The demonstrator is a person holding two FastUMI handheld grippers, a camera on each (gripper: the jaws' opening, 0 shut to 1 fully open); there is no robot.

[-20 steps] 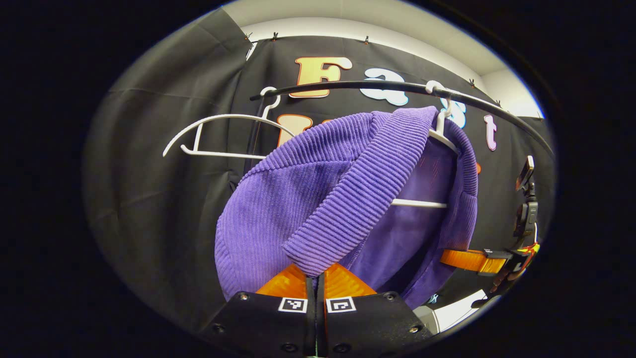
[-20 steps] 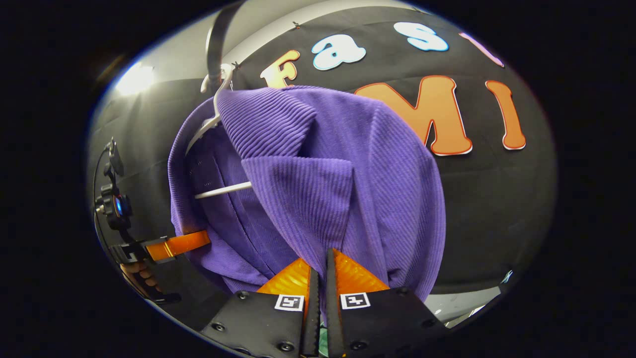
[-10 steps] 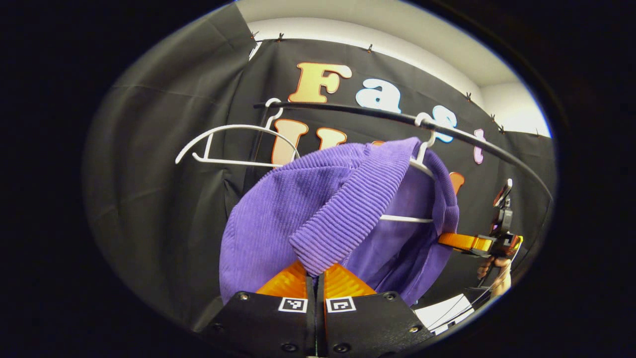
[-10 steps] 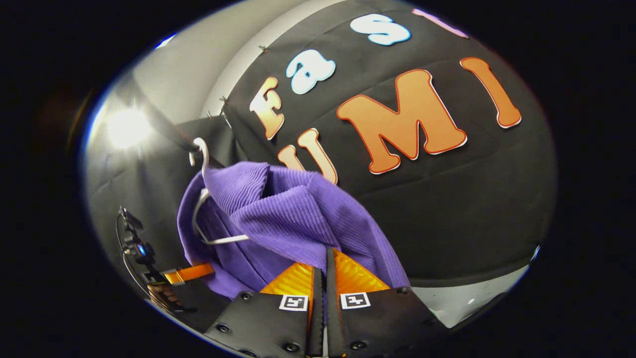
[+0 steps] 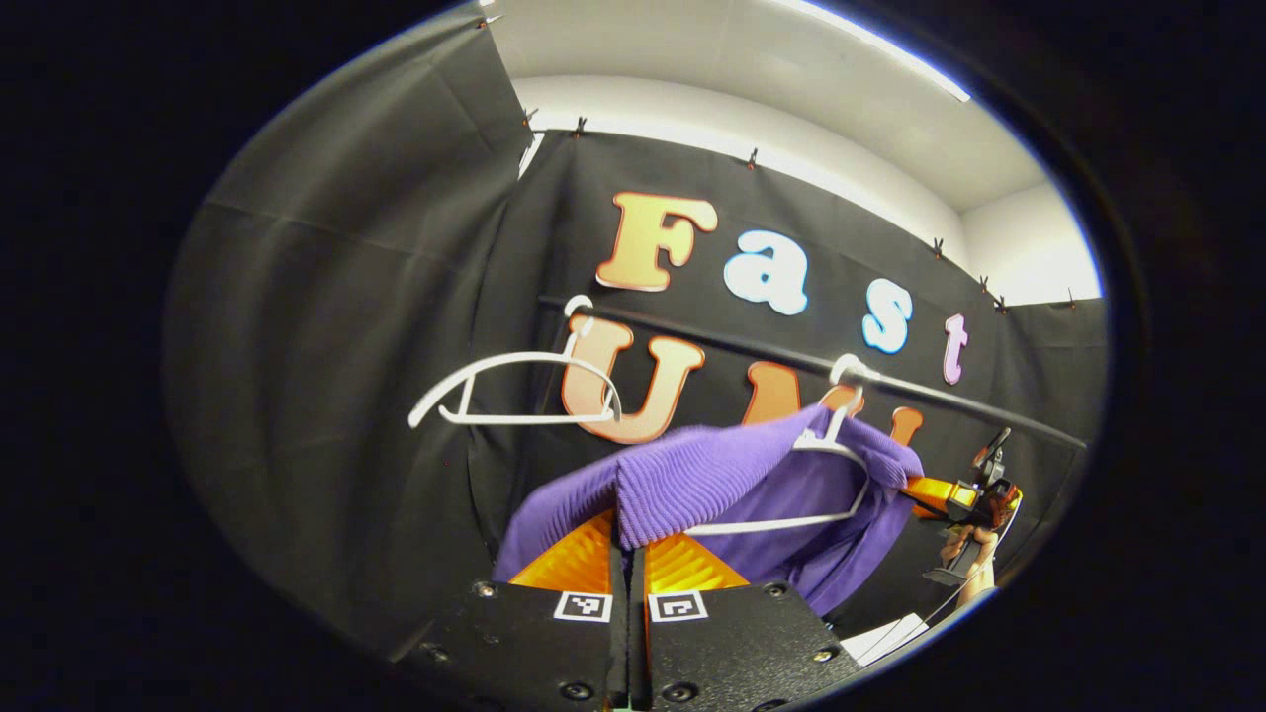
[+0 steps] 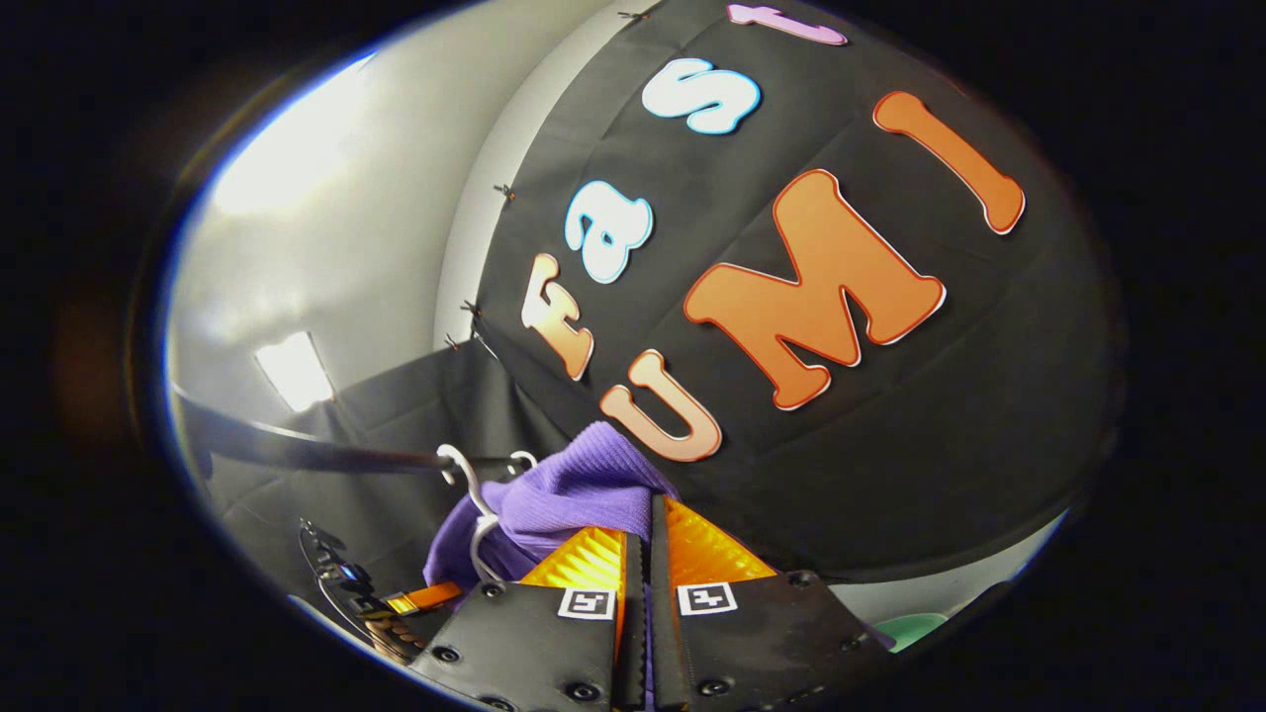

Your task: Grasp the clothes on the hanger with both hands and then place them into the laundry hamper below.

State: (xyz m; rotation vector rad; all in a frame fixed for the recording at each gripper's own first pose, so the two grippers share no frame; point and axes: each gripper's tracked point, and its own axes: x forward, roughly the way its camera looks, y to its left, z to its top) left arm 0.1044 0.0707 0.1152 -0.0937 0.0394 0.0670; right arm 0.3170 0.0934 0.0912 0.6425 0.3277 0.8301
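On one rail (image 5: 949,398), two hangers (image 5: 514,391), one purple garment (image 5: 732,475), two clamped tools (image 5: 627,554)

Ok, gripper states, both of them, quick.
Left gripper: closed, pinching the ribbed edge of the purple sweater.
Right gripper: closed, clamped on the same purple sweater, near its white hanger.

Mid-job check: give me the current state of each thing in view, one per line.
Purple sweater: partly draped on its hanger, pinched at both sides.
White hanger: hooked on the rail, inside the sweater.
Bare hanger: hooked on the rail, nothing on it.
Rail: holding both hangers.
Left gripper: shut on the sweater.
Right gripper: shut on the sweater.
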